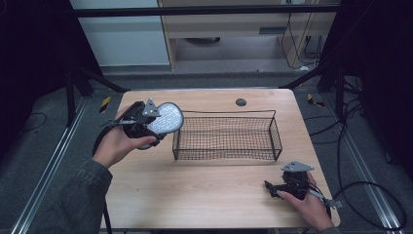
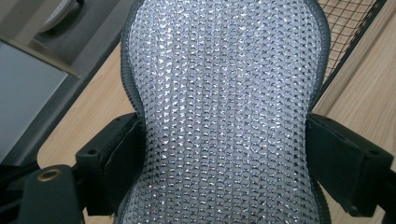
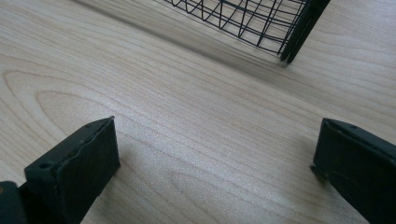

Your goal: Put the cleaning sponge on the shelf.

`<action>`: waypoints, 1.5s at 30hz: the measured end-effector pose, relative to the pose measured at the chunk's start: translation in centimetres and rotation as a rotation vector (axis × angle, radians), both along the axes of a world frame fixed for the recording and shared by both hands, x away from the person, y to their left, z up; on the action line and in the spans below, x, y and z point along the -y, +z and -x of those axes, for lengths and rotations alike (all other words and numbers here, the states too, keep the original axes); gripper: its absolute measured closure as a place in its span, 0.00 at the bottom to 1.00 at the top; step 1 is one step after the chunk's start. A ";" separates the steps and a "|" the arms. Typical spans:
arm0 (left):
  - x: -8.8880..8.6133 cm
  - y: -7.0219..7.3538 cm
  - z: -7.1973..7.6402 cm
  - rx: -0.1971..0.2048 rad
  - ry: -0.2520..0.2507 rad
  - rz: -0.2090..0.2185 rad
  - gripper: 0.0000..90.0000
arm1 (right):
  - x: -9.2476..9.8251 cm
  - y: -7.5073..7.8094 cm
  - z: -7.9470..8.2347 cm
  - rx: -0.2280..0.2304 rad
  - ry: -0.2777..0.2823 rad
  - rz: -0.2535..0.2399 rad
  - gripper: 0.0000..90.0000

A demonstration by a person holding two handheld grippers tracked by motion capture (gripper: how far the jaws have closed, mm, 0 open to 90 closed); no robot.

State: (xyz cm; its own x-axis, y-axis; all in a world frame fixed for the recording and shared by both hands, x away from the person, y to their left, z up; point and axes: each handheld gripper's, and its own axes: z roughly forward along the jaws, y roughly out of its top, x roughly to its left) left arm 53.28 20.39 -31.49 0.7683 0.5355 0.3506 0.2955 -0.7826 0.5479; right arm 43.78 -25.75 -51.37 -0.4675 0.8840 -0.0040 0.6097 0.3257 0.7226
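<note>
A silver, glittering pad with a dark grey rim (image 1: 166, 118) is held up above the table's left side, just left of the black wire basket (image 1: 227, 112). My left gripper (image 1: 157, 130) is shut on it. In the left gripper view the pad (image 2: 224, 84) is pinched at its narrow waist between both black jaws of the left gripper (image 2: 224, 156), and its far end hides most of what lies beyond. My right gripper (image 1: 271, 187) rests low at the table's front right, open. In the right gripper view the right gripper (image 3: 215, 158) has nothing but bare wood between its jaws.
The wooden table (image 1: 204, 195) carries the basket in its middle, with a corner of the basket (image 3: 289, 42) ahead of the right jaws and its mesh (image 2: 350, 21) past the pad. A small dark round hole (image 1: 240, 102) sits near the far edge. Cables trail on the floor at the right.
</note>
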 end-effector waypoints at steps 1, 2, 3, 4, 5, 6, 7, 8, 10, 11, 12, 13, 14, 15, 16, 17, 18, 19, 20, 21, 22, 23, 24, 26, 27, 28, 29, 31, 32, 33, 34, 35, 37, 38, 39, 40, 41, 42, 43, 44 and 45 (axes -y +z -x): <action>0.3 0.1 -0.1 0.002 -0.004 0.001 0.16 | 0.0 0.0 0.0 0.000 0.000 0.000 0.00; 0.5 0.1 -0.1 0.003 -0.009 0.001 0.16 | 0.0 0.0 0.0 0.001 0.004 0.006 0.00; 0.7 0.2 -0.1 0.002 -0.013 0.000 0.16 | 0.0 0.0 0.0 0.001 0.004 0.007 0.00; 0.9 0.2 -0.2 0.001 -0.018 -0.002 0.16 | 0.0 0.0 0.0 0.001 0.004 0.007 0.00; 1.1 0.2 -0.3 0.002 -0.020 -0.003 0.16 | 0.0 0.0 0.0 0.001 0.004 0.007 0.00; 1.3 0.2 -0.3 0.001 -0.022 -0.003 0.16 | 0.0 0.0 0.0 0.001 0.004 0.007 0.00; 1.5 0.2 -0.4 0.000 -0.025 -0.003 0.16 | 0.0 0.0 0.0 0.001 0.004 0.007 0.00; 1.6 0.2 -0.5 -0.003 -0.027 -0.005 0.16 | 0.0 0.0 0.0 0.001 0.005 0.007 0.00; 2.0 0.2 -0.7 -0.001 -0.031 -0.008 0.16 | 0.0 0.0 0.0 0.000 0.004 0.006 0.00; 2.2 0.2 -0.8 -0.001 -0.033 -0.008 0.16 | 0.0 0.0 0.0 0.000 0.005 0.007 0.00; 2.3 0.2 -0.8 0.001 -0.036 -0.007 0.16 | 0.0 0.0 0.0 -0.003 0.003 0.003 0.00; 2.5 0.2 -0.9 0.007 -0.037 -0.006 0.16 | 0.0 0.0 0.0 -0.003 0.002 0.004 0.00; 2.7 0.3 -1.0 0.003 -0.040 -0.008 0.16 | 0.0 0.0 0.0 -0.003 0.002 0.004 0.00; 2.9 0.2 -1.1 0.003 -0.044 -0.010 0.16 | 0.0 0.0 0.0 0.001 0.003 0.007 0.00; 3.1 0.2 -1.1 0.002 -0.047 -0.012 0.16 | 0.0 0.0 0.0 0.000 0.003 0.007 0.00; 3.3 0.1 -1.2 0.000 -0.051 -0.016 0.16 | 0.0 0.0 0.0 0.000 0.003 0.007 0.00; 3.5 0.0 -1.3 0.001 -0.055 -0.018 0.16 | 0.0 0.0 0.0 0.000 0.002 0.007 0.00; 3.7 0.0 -1.5 -0.005 -0.060 -0.023 0.16 | 0.0 0.0 0.0 0.000 0.002 0.007 0.00; 3.9 -0.2 -1.5 -0.008 -0.068 -0.028 0.16 | 0.0 0.0 0.0 0.000 0.002 0.007 0.00; 4.1 -0.3 -1.6 -0.006 -0.074 -0.035 0.16 | 0.0 0.0 0.0 0.000 0.002 0.007 0.00; 4.3 -0.3 -1.6 -0.012 -0.081 -0.037 0.16 | 0.0 0.0 0.0 -0.003 -0.001 0.005 0.01; 4.4 -0.4 -1.6 -0.012 -0.087 -0.035 0.16 | 0.0 0.0 0.1 0.003 -0.005 0.007 0.01; 4.6 -0.4 -1.6 -0.011 -0.093 -0.032 0.16 | -0.1 0.0 0.1 0.002 -0.014 0.005 0.01; 5.0 -0.1 -1.7 -0.007 -0.109 -0.041 0.16 | -0.1 0.0 0.1 0.002 -0.015 0.004 0.01; 5.3 0.0 -1.7 -0.003 -0.114 -0.047 0.17 | -0.1 0.0 0.1 -0.001 -0.011 0.008 0.00; 5.6 0.1 -1.8 -0.004 -0.121 -0.044 0.17 | -0.1 0.0 0.1 -0.001 -0.012 0.003 0.00; 5.8 0.1 -1.8 -0.002 -0.124 -0.048 0.17 | -0.1 0.0 0.1 -0.001 -0.011 0.004 0.00; 6.0 0.1 -1.9 -0.002 -0.126 -0.050 0.17 | -0.1 0.0 0.1 -0.001 -0.011 0.003 0.00; 6.2 0.0 -2.0 -0.005 -0.128 -0.052 0.17 | -0.1 0.0 0.1 0.000 -0.010 0.003 0.00; 6.2 0.0 -2.0 -0.005 -0.128 -0.052 0.17 | -0.1 0.0 0.1 0.000 -0.009 0.003 0.00; 6.3 -0.1 -2.0 -0.005 -0.130 -0.052 0.17 | -0.1 0.0 0.0 0.000 -0.007 0.003 0.00; 6.5 -0.1 -2.1 -0.004 -0.133 -0.053 0.17 | -0.1 0.0 0.0 -0.001 -0.008 0.003 0.00; 6.7 -0.3 -2.3 -0.003 -0.137 -0.055 0.17 | -0.1 0.0 0.0 -0.001 -0.005 0.004 0.00; 6.9 -0.3 -2.4 -0.004 -0.140 -0.060 0.17 | -0.1 0.0 0.0 -0.001 -0.005 0.004 0.00; 7.1 -0.3 -2.5 -0.004 -0.141 -0.061 0.17 | -0.1 0.0 0.0 0.000 -0.004 0.005 0.00; 7.3 -0.4 -2.6 -0.004 -0.143 -0.060 0.17 | -0.1 0.0 0.0 0.001 -0.004 0.004 0.00; 7.5 -0.4 -2.6 -0.005 -0.147 -0.062 0.17 | -0.1 0.0 0.0 0.000 -0.005 0.003 0.00; 7.7 -0.4 -2.7 -0.004 -0.150 -0.066 0.17 | -0.1 0.0 0.0 0.000 -0.005 0.003 0.00; 7.9 -0.4 -2.7 -0.006 -0.156 -0.069 0.17 | -0.1 0.0 0.0 0.000 -0.003 0.004 0.00; 8.1 -0.4 -2.7 -0.005 -0.160 -0.074 0.17 | -0.1 0.0 0.0 0.000 -0.003 0.004 0.00; 8.2 -0.3 -2.7 -0.006 -0.164 -0.077 0.17 | -0.1 0.0 0.0 0.000 -0.003 0.005 0.00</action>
